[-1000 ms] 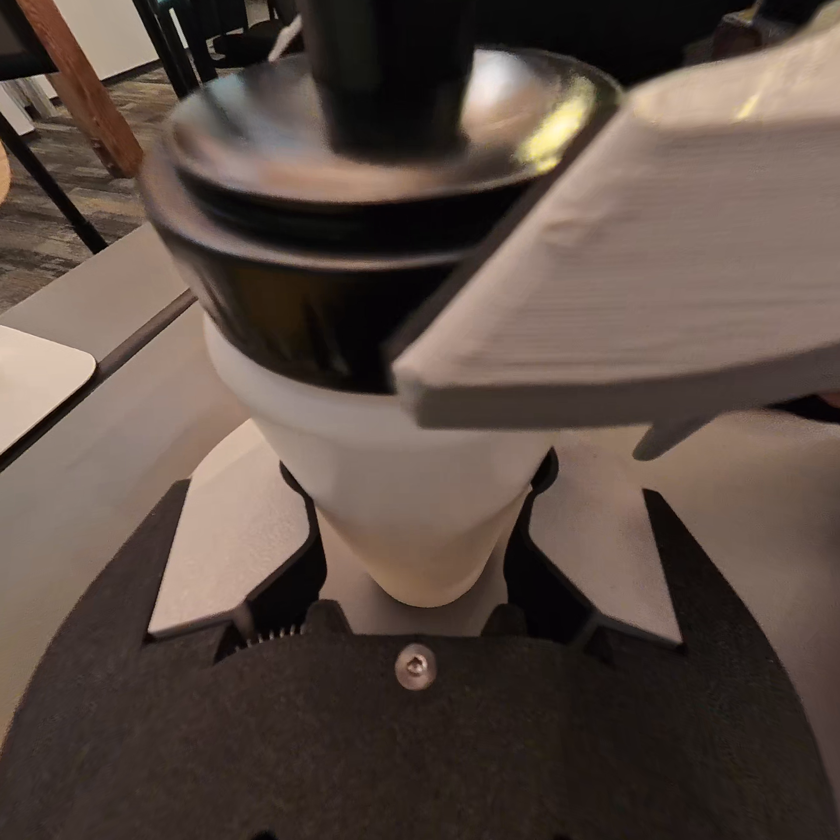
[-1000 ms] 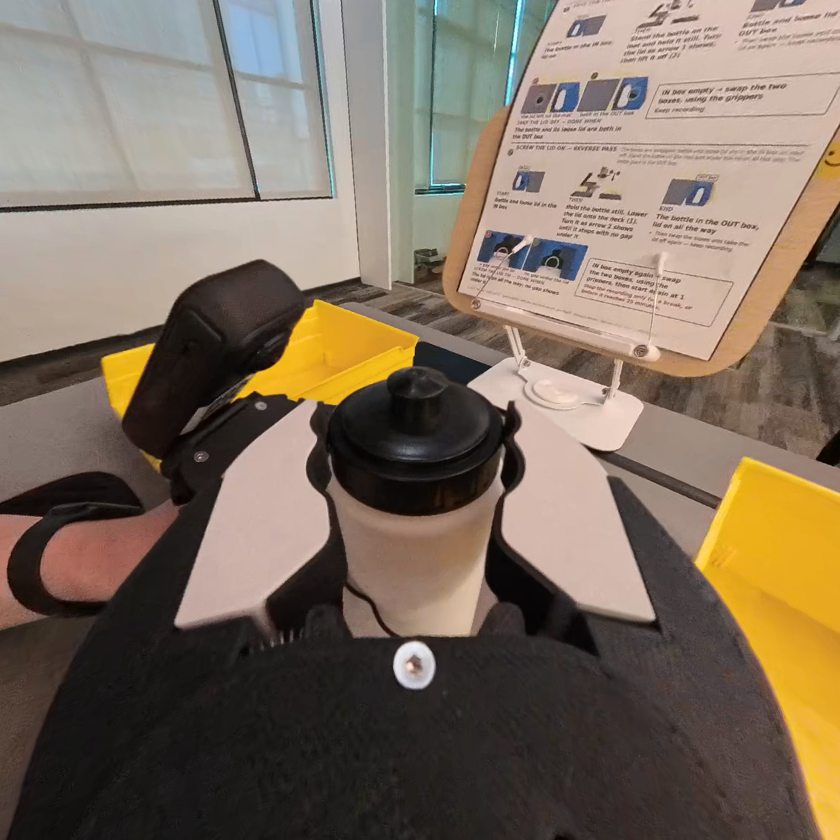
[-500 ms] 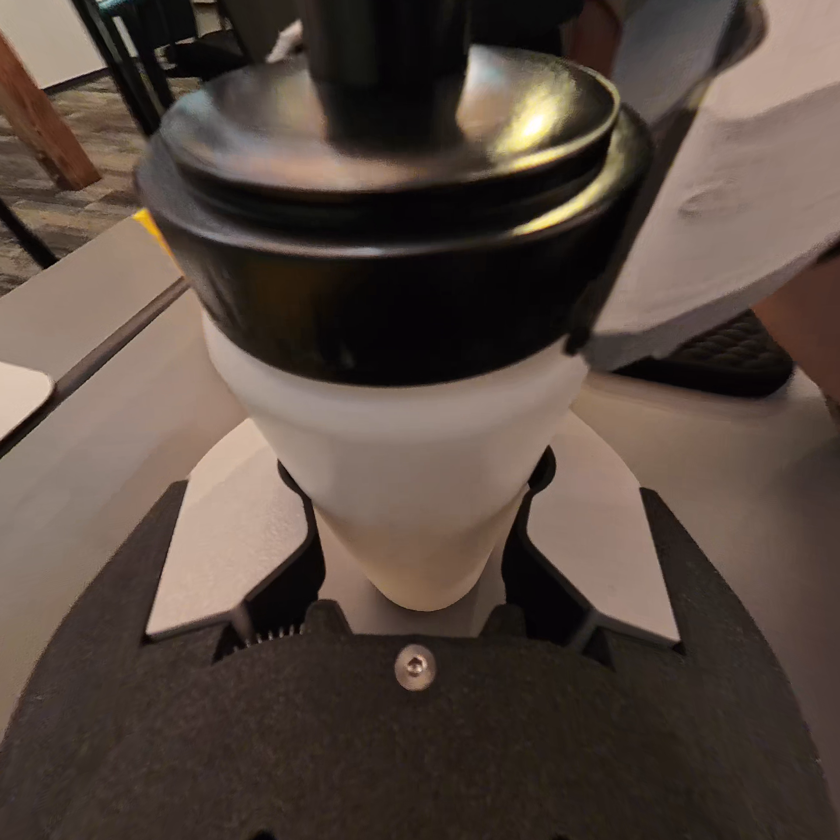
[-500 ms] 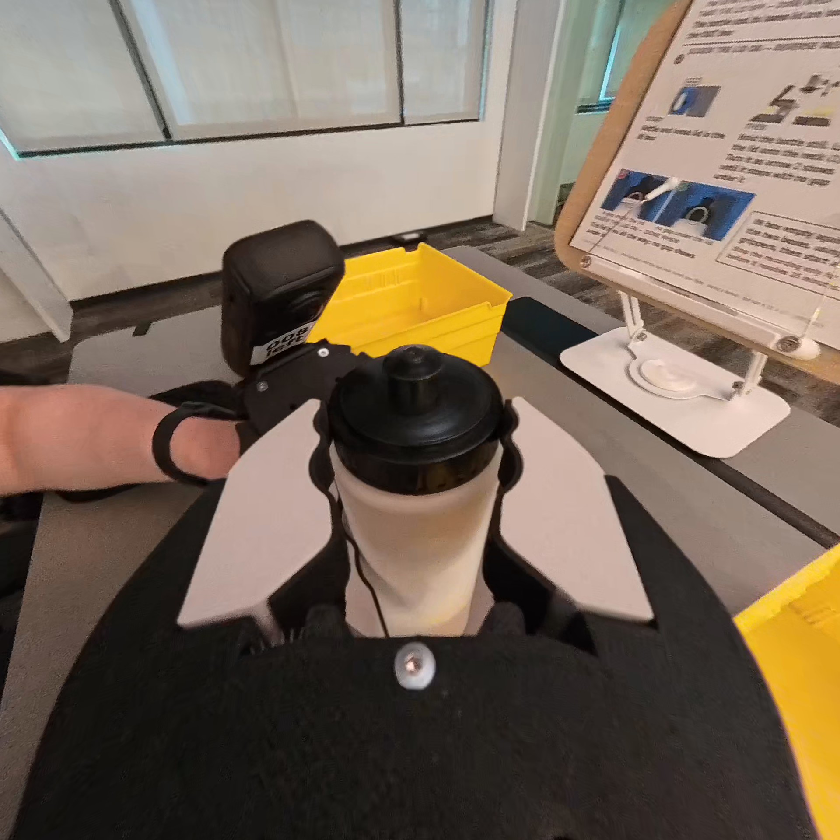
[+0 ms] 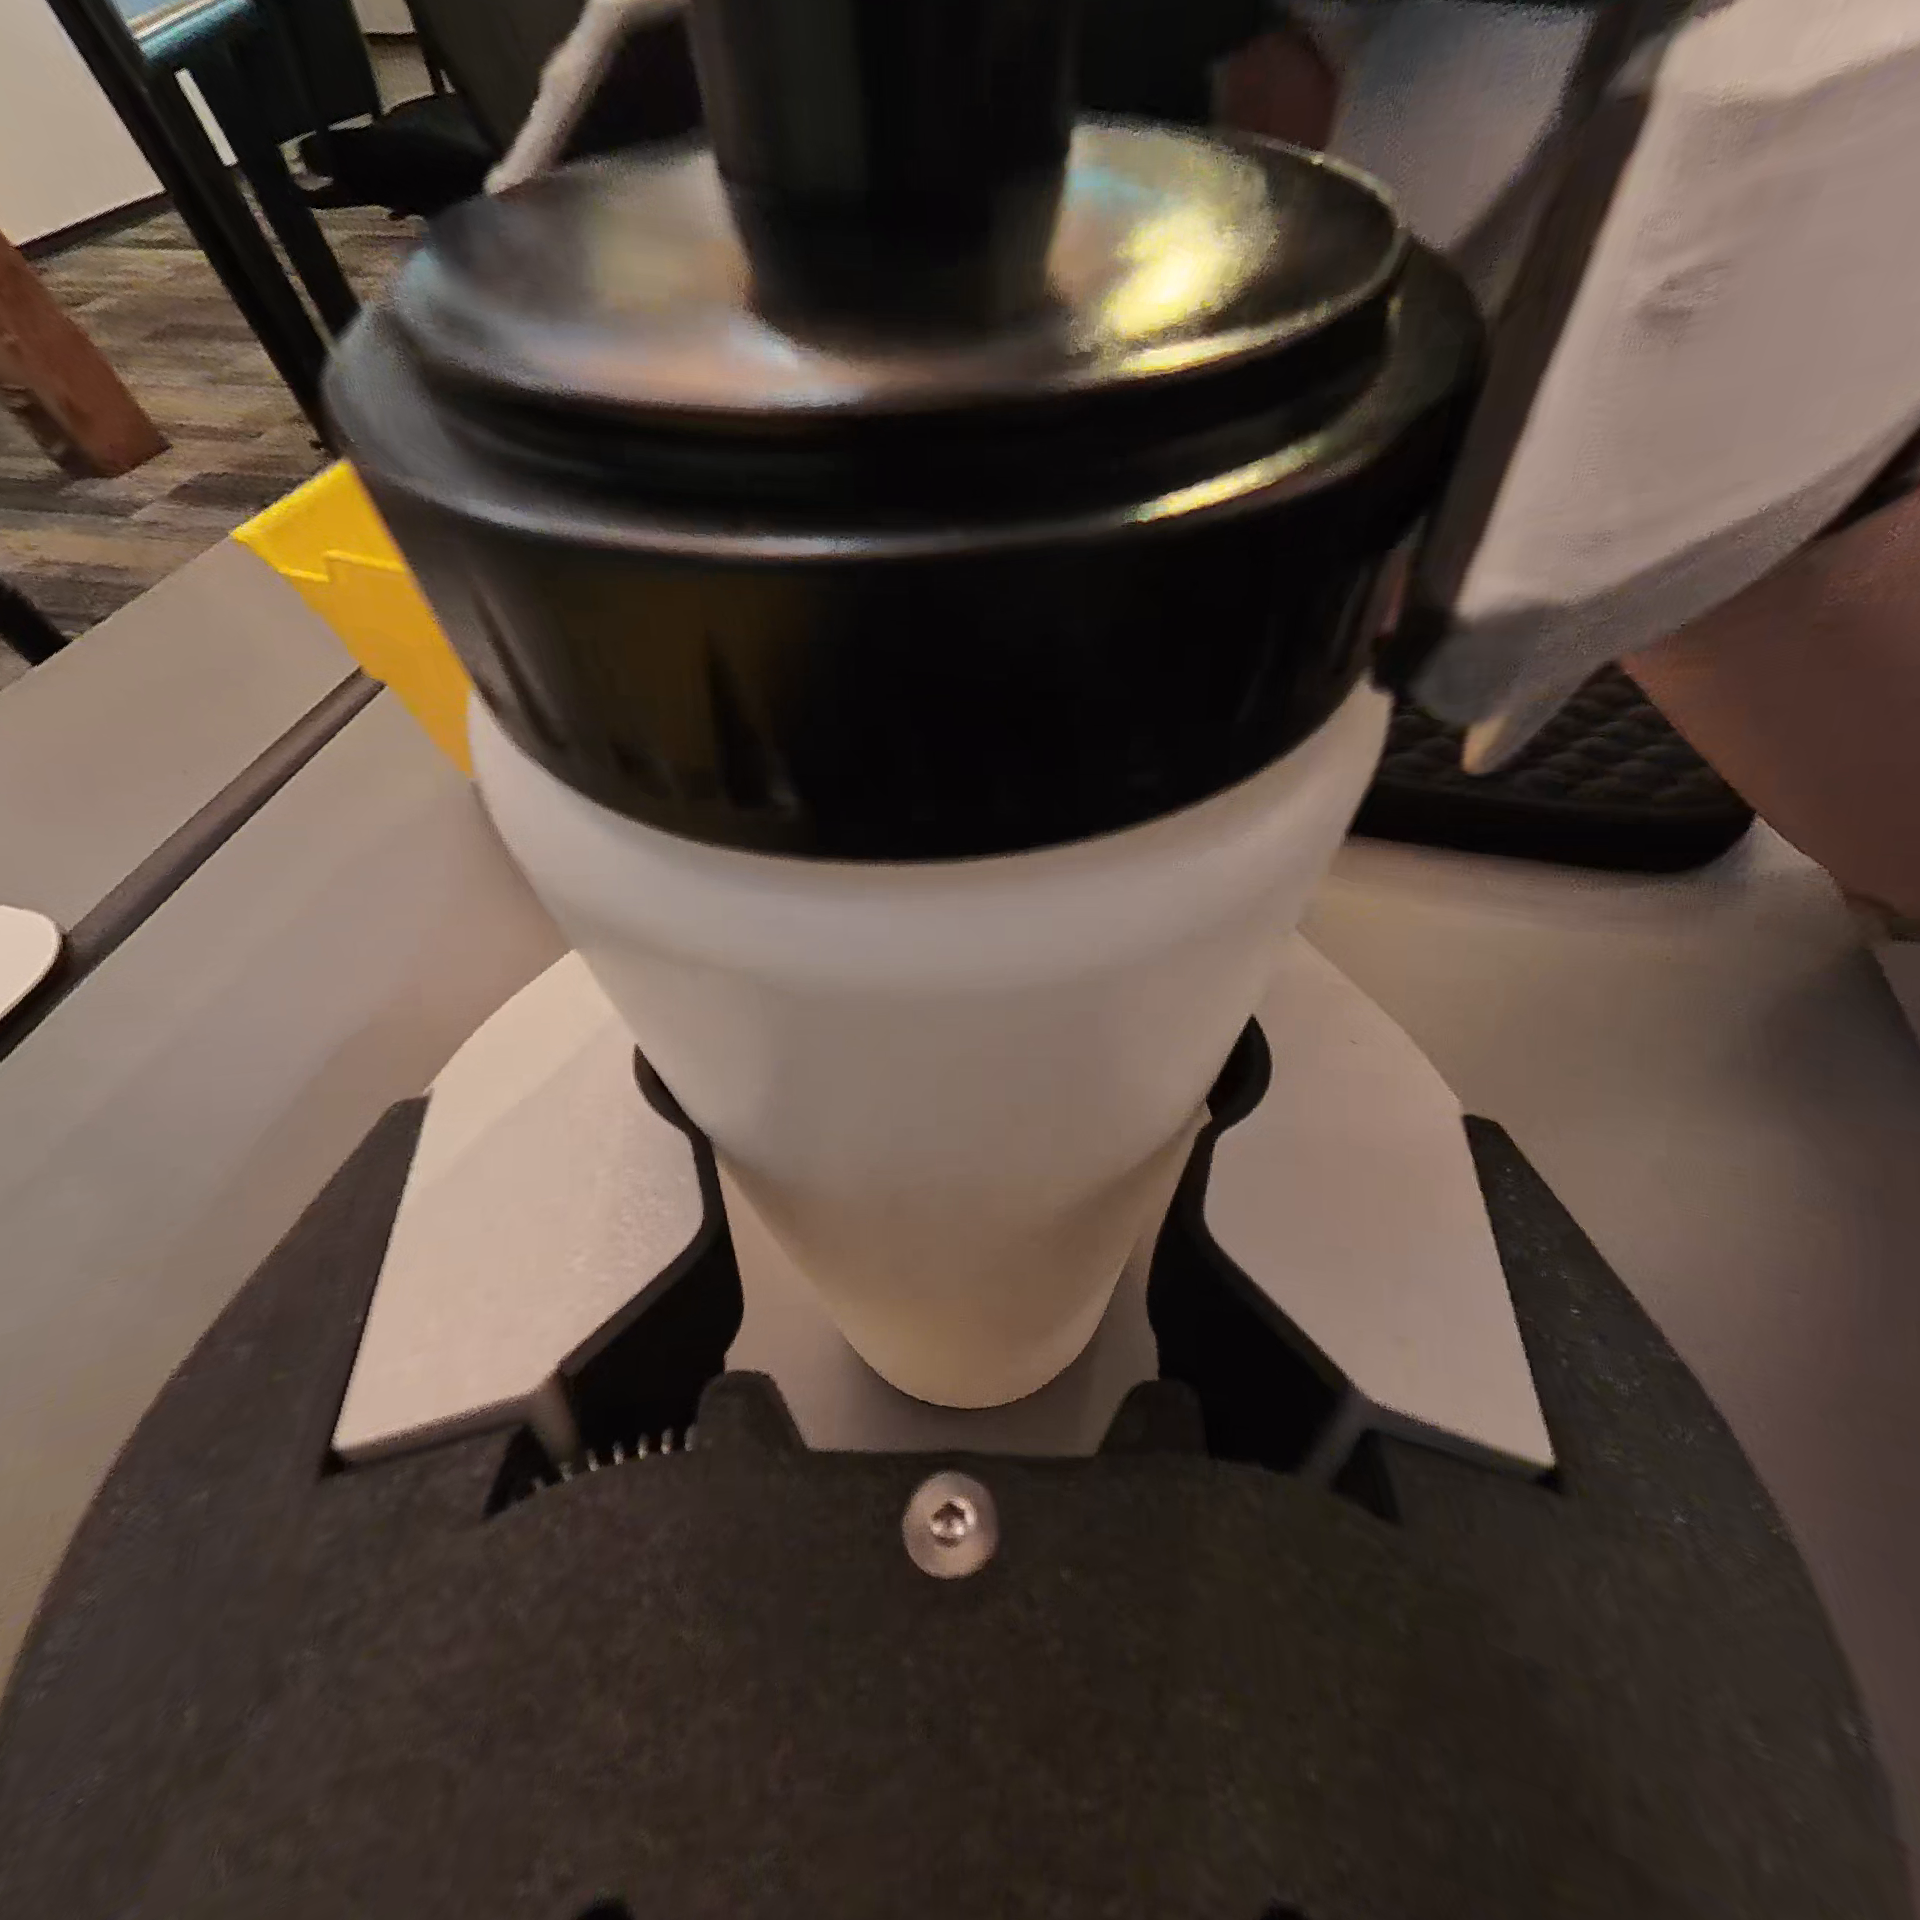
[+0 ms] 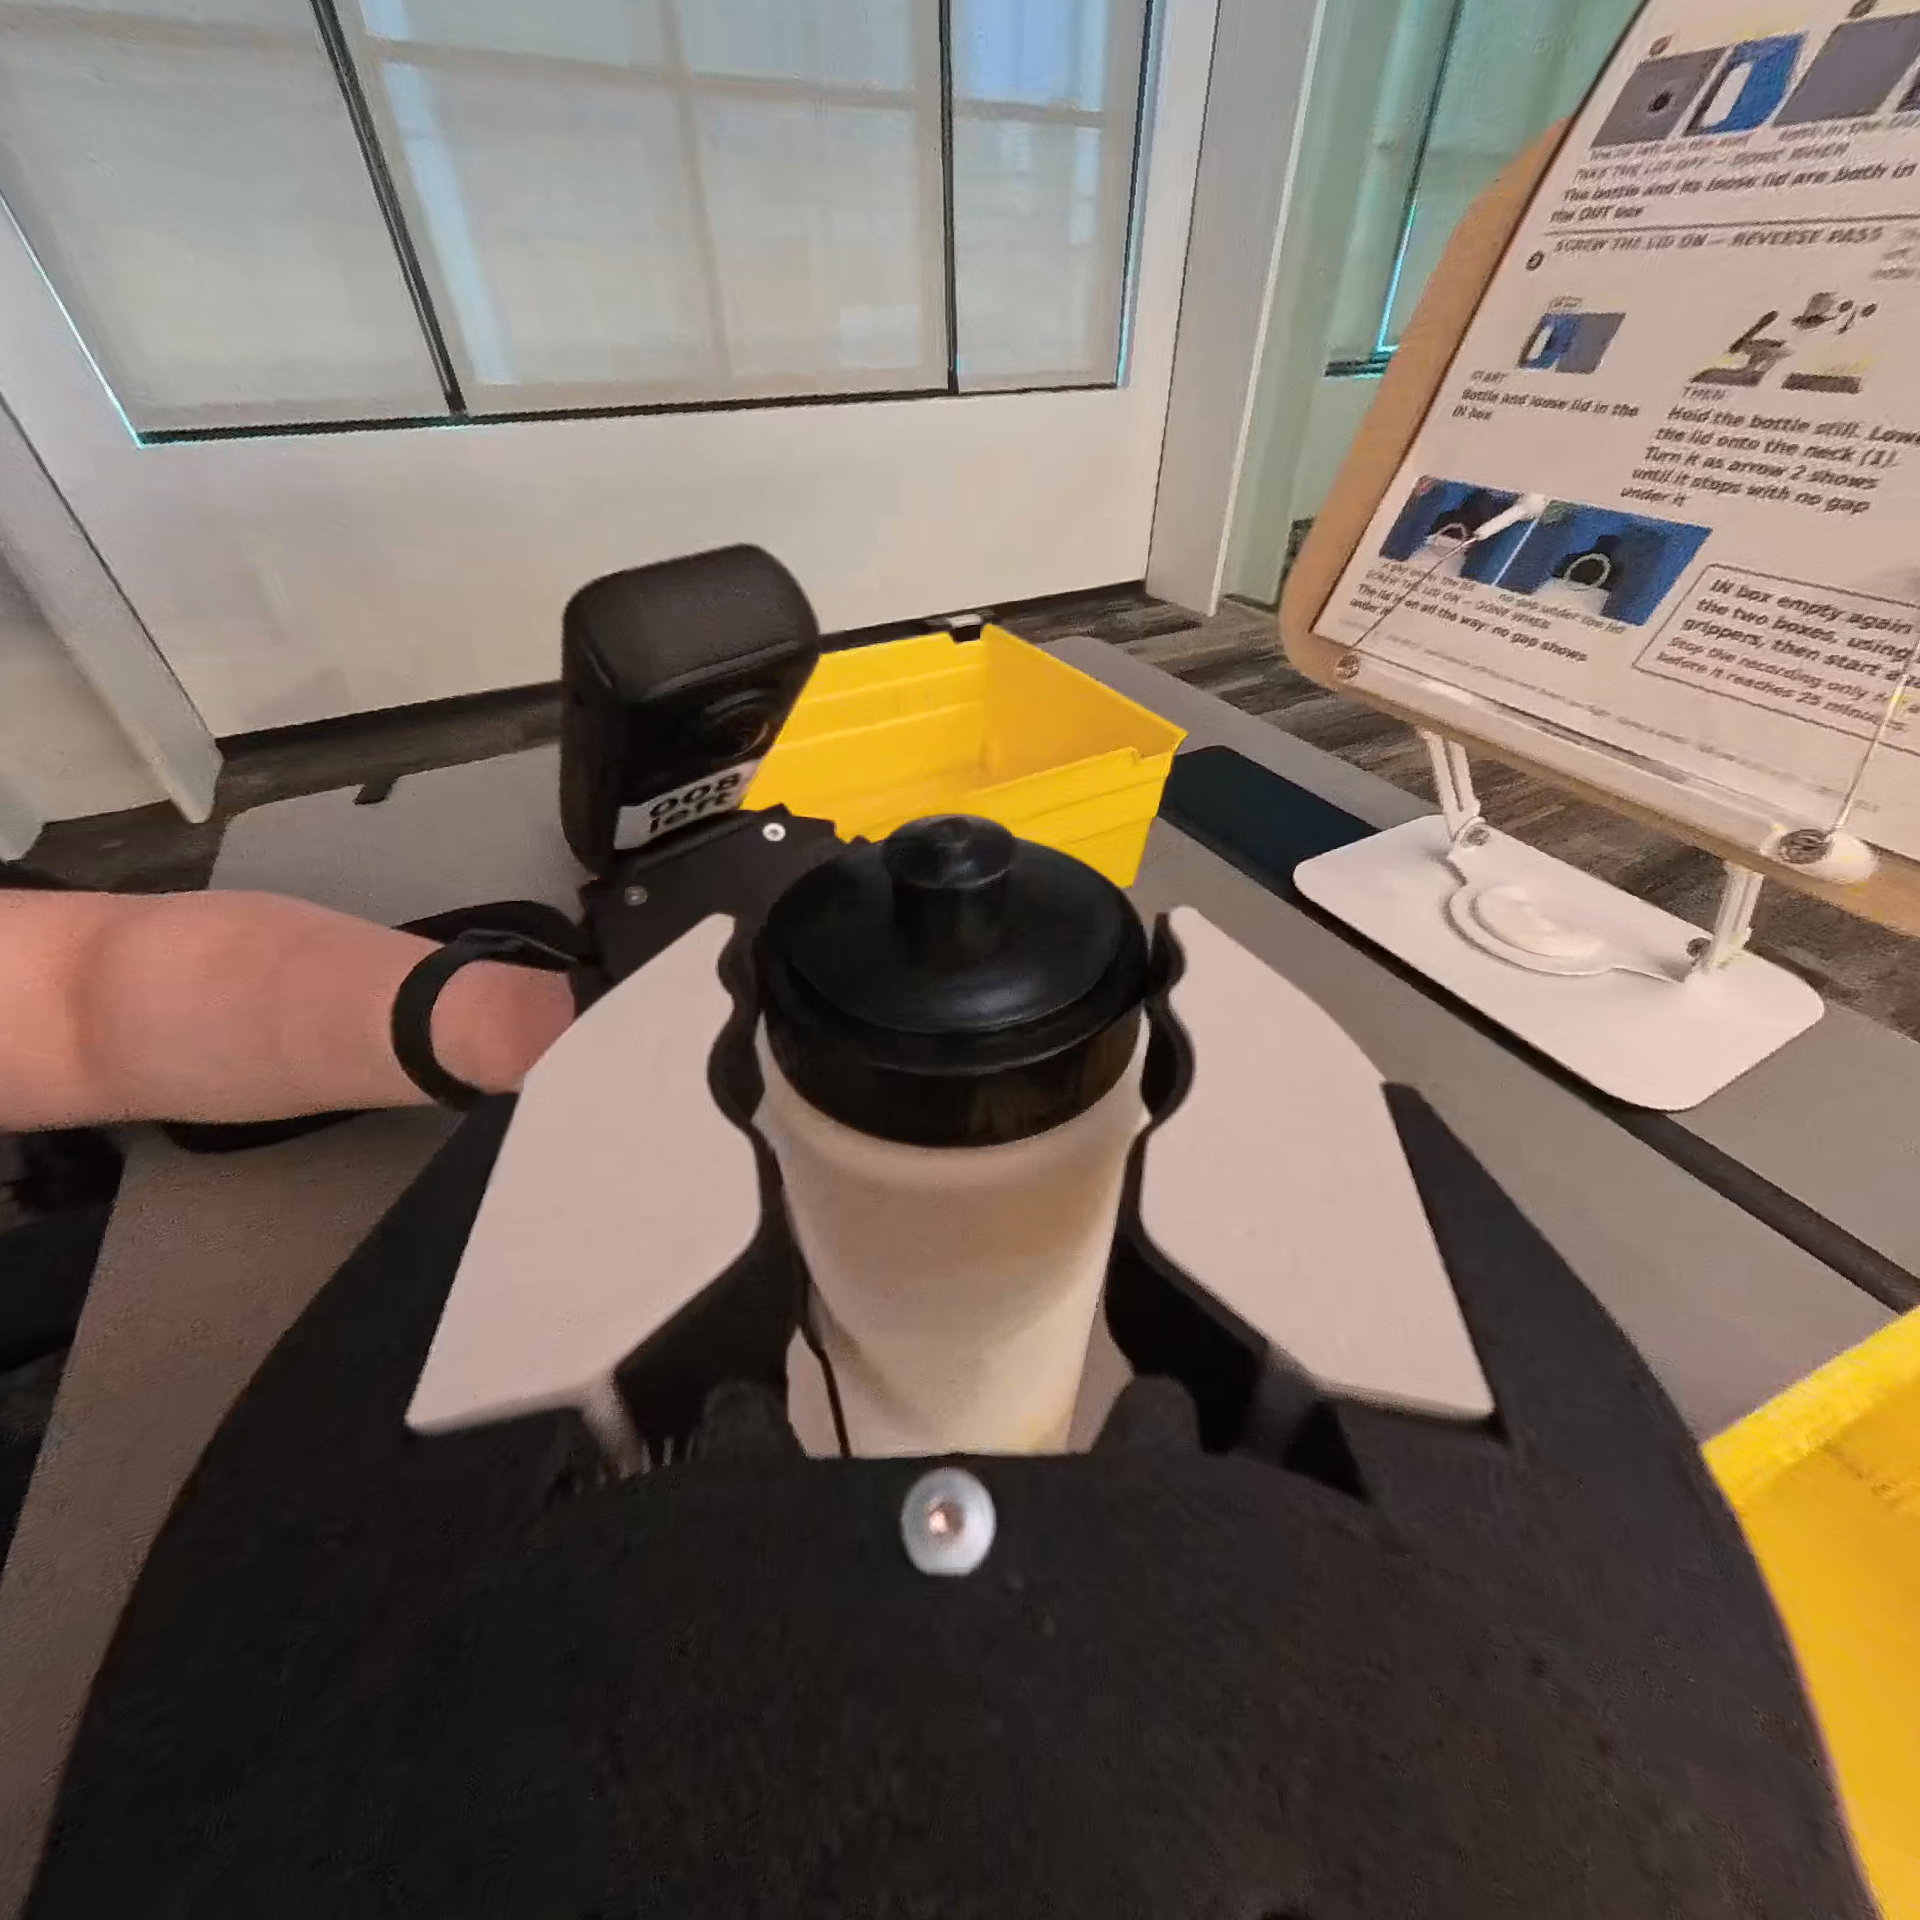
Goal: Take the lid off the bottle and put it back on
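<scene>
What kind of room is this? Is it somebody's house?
Probably not a house. It looks like an office or lab set up for practice recordings: a grey table with yellow bins, an instruction sheet on a stand, big windows, and chair legs on a carpeted floor.

A white bottle [image 6: 940, 1278] topped by a glossy black lid [image 6: 951, 997] is seen between the pale grey fingers [image 6: 623, 1174] of the right gripper [image 6: 951, 1039], whose body is matt black. Beyond the fingers, a yellow bin [image 6: 966, 738] is set on a grey table [image 6: 1558, 1174]; to their right, a white stand [image 6: 1558, 997] carries a tan board
</scene>
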Demonstrator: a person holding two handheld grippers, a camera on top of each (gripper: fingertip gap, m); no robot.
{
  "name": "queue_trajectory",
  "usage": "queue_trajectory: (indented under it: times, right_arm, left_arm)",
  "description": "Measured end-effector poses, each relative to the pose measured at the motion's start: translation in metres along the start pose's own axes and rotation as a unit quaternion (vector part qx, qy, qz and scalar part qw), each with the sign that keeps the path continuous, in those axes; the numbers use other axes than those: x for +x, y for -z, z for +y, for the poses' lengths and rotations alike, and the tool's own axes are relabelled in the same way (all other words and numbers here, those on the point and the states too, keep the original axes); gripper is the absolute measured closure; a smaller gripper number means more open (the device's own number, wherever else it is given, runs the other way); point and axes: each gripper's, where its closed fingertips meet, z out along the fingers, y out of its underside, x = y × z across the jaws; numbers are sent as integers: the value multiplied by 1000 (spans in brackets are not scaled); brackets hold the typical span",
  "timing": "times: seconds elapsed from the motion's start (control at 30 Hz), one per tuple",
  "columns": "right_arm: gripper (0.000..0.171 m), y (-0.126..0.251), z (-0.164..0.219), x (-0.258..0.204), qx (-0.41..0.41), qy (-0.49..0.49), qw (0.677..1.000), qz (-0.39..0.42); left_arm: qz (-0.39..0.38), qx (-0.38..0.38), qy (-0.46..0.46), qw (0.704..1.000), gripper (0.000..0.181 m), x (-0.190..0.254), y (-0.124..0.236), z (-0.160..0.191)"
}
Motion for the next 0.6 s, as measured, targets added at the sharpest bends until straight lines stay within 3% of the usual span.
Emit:
queue_trajectory:
  times: [0.13, 0.3, 0.37, 0.47, 0.6]
  right_arm:
    - [98, -2, 1, 1, -16, 7, 1000, 6]
    - [98, -7, -2, 11, 51, -32, 982, 178]
    - [99, -9, -4, 10, 65, -17, 975, 212]
    - [100, -12, -3, 10, 52, -4, 982, 184]
    - [95, -10, 2, 5, 3, 8, 998, 58]
  left_arm:
    - [-13, -4, 9, 1000, 82, -3, 0, 1]
    - [-65, -8, 41, 997, 82, -14, 2, 2]
    - [-64, -6, 42, 997, 82, -15, 5, 2]
    - [-45, 1, 39, 998, 82, -17, 6, 2]
    - [-6, -2, 6, 1000, 82, -9, 3, 2]
